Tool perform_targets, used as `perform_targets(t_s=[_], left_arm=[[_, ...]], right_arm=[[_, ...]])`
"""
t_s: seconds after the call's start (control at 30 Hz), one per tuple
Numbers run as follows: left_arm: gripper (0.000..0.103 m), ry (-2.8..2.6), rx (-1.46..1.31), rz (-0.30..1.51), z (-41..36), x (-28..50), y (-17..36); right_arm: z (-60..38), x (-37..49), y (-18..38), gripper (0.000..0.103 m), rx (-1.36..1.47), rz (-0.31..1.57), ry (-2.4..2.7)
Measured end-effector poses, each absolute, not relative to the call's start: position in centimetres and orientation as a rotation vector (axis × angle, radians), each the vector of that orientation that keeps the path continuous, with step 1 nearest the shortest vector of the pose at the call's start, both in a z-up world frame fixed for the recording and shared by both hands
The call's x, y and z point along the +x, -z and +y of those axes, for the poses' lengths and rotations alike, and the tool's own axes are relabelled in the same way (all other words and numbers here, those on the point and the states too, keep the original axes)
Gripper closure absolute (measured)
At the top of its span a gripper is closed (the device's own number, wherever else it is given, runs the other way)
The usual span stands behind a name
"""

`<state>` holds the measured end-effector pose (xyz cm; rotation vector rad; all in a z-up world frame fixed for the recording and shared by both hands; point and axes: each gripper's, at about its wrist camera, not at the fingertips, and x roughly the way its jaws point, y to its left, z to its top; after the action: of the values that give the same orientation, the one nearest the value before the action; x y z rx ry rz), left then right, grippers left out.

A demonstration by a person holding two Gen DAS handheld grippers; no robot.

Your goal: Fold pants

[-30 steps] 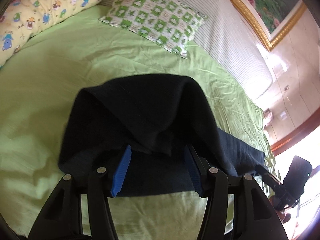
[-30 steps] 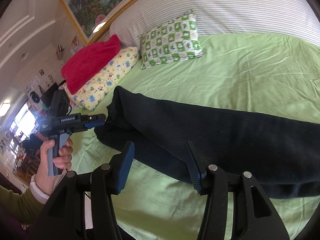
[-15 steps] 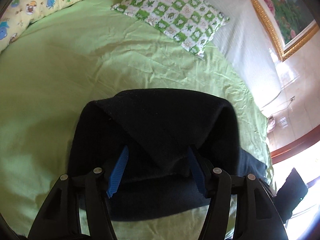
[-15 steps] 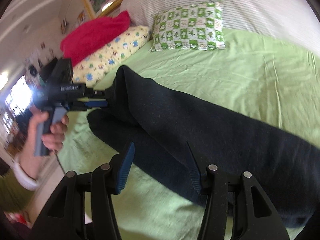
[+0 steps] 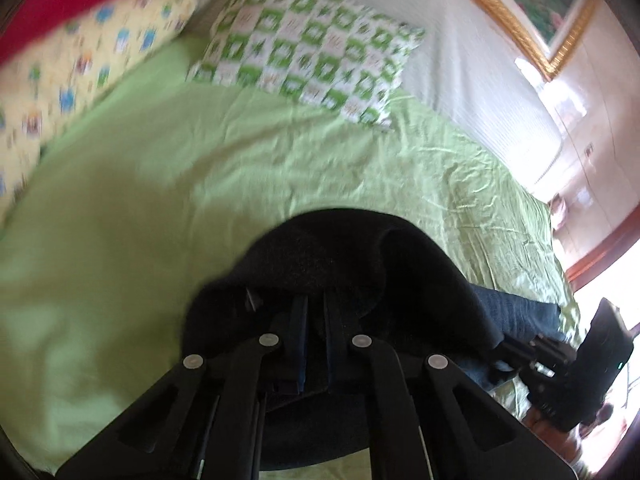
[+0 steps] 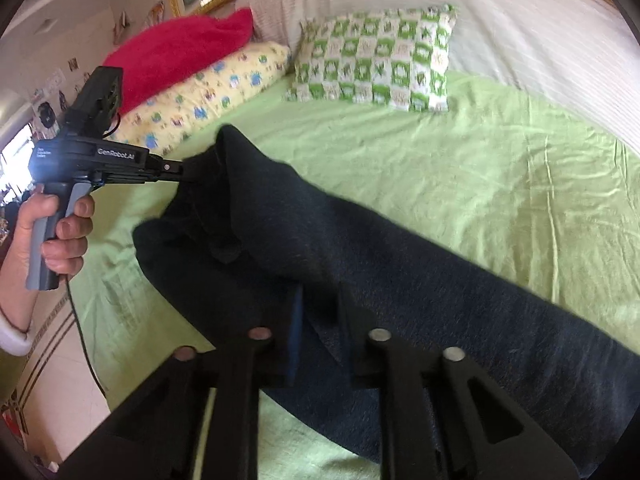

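- Left gripper (image 5: 315,322): jaws just closed, clamped on the dark pants (image 5: 344,256).
- Right gripper (image 6: 320,312): jaws just closed, pinching the pants beside the green sheet (image 6: 500,184).

Left tool (image 5: 316,320), right tool (image 6: 318,312): jaws just closed, pinching cloth.

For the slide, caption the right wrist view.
Both grippers pinch dark pants on a green bed sheet.
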<state>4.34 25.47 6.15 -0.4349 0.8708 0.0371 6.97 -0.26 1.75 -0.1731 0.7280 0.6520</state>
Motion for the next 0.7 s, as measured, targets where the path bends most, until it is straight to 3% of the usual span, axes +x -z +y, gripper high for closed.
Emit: perform_targets(t_s=[0.3,0.53,0.63,0.67,0.7], left_arm=[[0.103,-0.041,-0.217,0.731,25.9,2.0,-13.9],[0.103,0.005,-0.213,0.824,25.1,-1.3,-10.9],[0.098,-0.01,-0.248,0.871,24.2,-2.5,-8.1],[0.092,-0.016,-0.257,0.887,24.1,-2.6,-7.3],[0.078,-0.025,-0.275,0.907,24.0,-2.5,-6.3]], right_arm=[[-2.9,6.6,-4.4,0.096,-0.01,0.687,-0.696],[-2.7,5.1,-1.2,0.096,-0.019,0.772,-0.759],[-2.8,4.7,-0.3,0.096,-0.012,0.796,-0.763],[-2.8,4.5,-0.1,0.096,-0.016,0.799,-0.768],[-2.8,4.4,0.1,0.096,-0.02,0.804,-0.767]])
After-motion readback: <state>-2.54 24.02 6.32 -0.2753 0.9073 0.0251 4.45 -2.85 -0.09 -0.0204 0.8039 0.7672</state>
